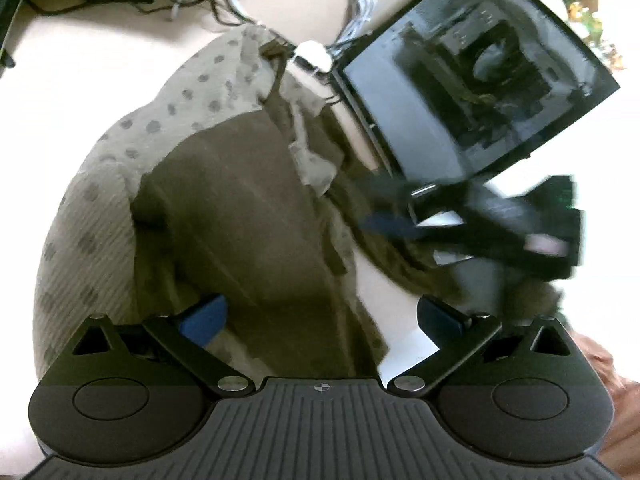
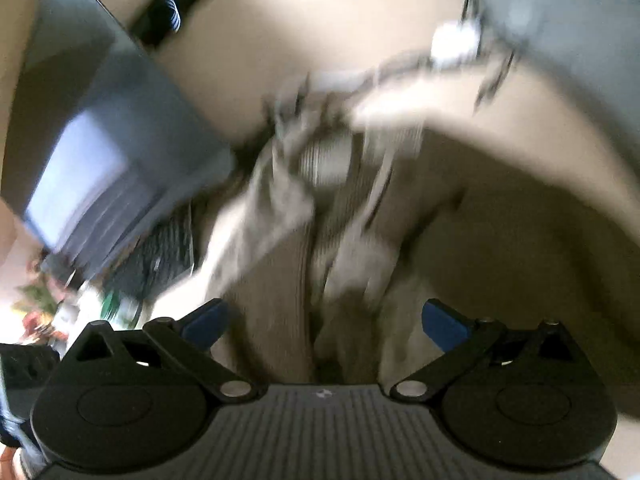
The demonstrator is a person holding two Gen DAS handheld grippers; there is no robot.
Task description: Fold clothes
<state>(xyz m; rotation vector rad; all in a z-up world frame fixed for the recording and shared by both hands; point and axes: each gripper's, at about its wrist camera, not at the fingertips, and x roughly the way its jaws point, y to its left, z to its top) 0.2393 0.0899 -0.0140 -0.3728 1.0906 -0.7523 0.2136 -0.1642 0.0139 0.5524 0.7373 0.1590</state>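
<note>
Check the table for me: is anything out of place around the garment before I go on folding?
Yes. The garment lies crumpled, its far edge right up against a dark monitor lying tilted on the table, with a tangle of cables behind. Both the left gripper and right gripper are open, holding nothing.

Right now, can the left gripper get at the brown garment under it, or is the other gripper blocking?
Probably yes. The left gripper is open with the brown garment directly between its fingers; the right gripper sits off to the side, clear of that spot.
</note>
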